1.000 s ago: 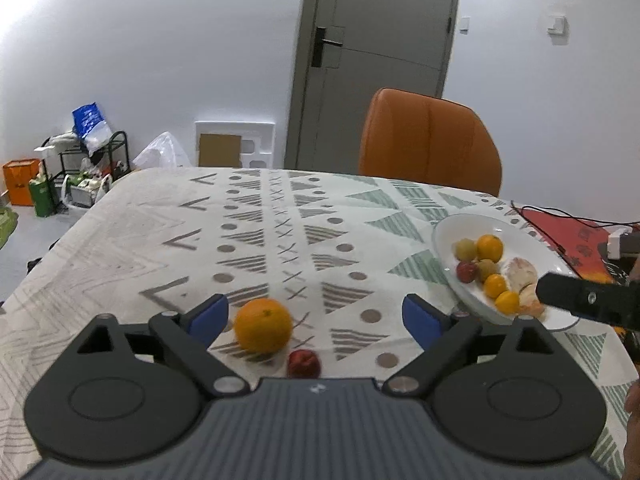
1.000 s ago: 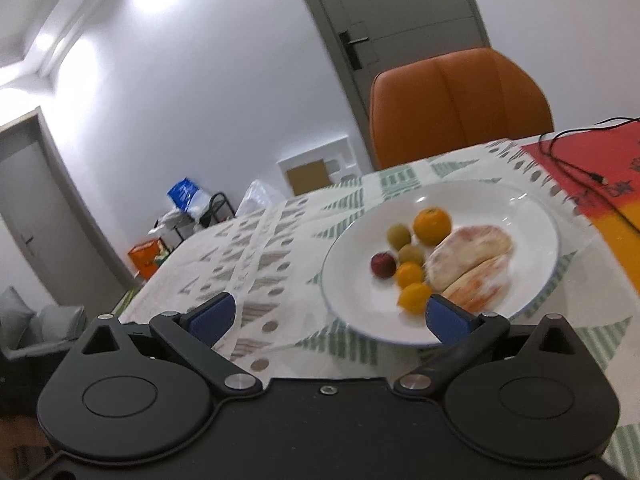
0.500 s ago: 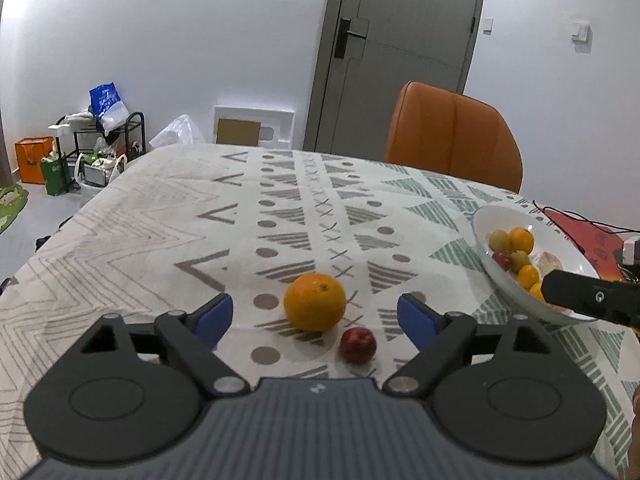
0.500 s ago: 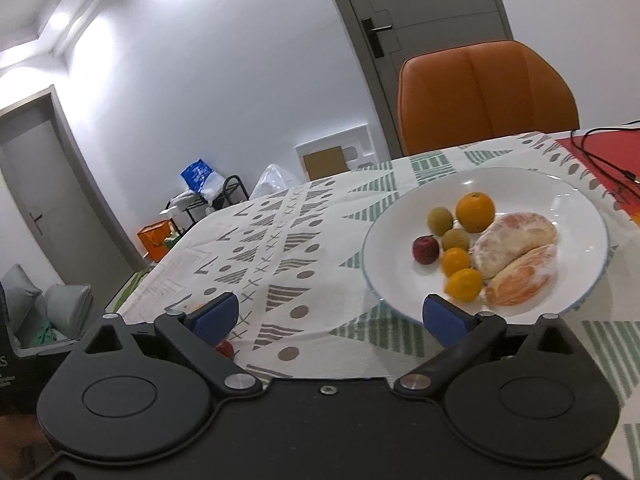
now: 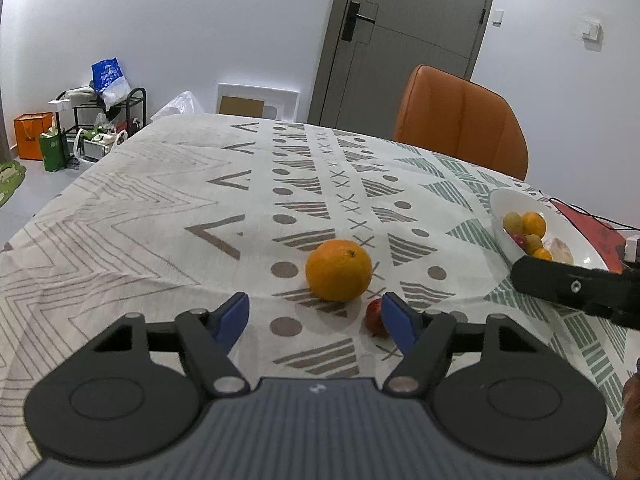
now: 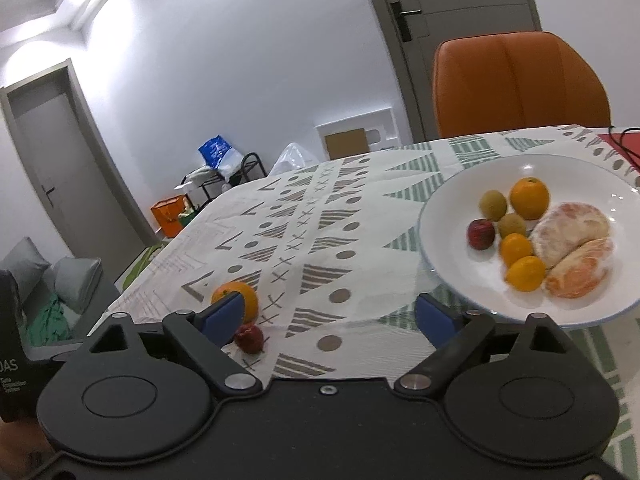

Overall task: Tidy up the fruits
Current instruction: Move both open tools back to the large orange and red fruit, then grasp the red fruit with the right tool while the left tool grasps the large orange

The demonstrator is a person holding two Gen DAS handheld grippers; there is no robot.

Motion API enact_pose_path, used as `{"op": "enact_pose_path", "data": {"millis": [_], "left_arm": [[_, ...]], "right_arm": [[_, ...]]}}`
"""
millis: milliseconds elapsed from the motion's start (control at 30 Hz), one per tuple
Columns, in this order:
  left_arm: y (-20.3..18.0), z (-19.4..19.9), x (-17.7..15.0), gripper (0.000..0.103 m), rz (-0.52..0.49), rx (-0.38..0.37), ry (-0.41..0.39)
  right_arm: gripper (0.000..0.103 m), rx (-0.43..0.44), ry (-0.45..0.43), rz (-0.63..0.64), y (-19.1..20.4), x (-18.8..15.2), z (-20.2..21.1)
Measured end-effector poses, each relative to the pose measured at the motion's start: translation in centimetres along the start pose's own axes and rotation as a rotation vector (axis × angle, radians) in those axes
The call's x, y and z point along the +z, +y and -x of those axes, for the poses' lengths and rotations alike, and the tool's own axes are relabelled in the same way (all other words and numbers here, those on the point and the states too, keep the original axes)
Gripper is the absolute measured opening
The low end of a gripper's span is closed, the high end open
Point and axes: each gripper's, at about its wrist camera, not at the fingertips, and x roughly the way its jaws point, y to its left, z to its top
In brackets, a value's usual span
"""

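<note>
The table with its patterned cloth takes up most of the room as I see it, and the white plate sits toward its far right, already carrying small oranges, two greenish fruits, a little red one and two peeled citrus halves. Over the last second the view from the left tool has pulled back and up: the big orange, which was tucked close against the left pad, now lies out in front, apart from both pads. The right tool's view has swung left off the plate, so the two loose fruits have come into its sight at the near left. I take that to mean the next pick is being lined up, and the plate work on the right is paused.

The left gripper is spread wide and empty; the right gripper likewise stands spread, holding nothing. The small red fruit rests on the cloth just right of and nearer than the orange, partly hidden behind the left tool's right pad
</note>
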Motion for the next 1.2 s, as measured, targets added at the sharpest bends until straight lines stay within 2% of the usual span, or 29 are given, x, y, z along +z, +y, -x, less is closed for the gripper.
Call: {"op": "enact_pose_path", "data": {"millis": [67, 267, 533, 700, 767, 800, 1200], "left_arm": [[0.2, 0.0, -0.1, 0.063, 0.005, -0.006, 0.003], [1.4, 0.2, 0.1, 0.051, 0.036, -0.007, 0.002], [2.9, 0.6, 0.4, 0.049, 0.062, 0.001, -0.010], [3.9, 0.9, 0.5, 0.048, 0.082, -0.005, -0.019], [4.1, 0.9, 0.6, 0.047, 0.091, -0.008, -0.019], [4.2, 0.8, 0.7, 0.047, 0.093, -0.010, -0.018], [3.1, 0.1, 1.1, 0.047, 0.074, -0.050, -0.014]], "right_arm": [[0.083, 0.008, 0.009, 0.007, 0.4, 0.0, -0.4], [0.071, 0.039, 0.038, 0.038, 1.8, -0.3, -1.6], [0.050, 0.065, 0.095, 0.057, 3.2, -0.8, -3.8], [0.045, 0.075, 0.124, 0.071, 4.0, -1.0, -5.0], [0.032, 0.083, 0.139, 0.083, 4.3, -1.2, -5.6], [0.021, 0.096, 0.152, 0.087, 4.4, -1.3, -5.9], [0.021, 0.070, 0.121, 0.065, 3.2, -0.9, -4.8]]}}
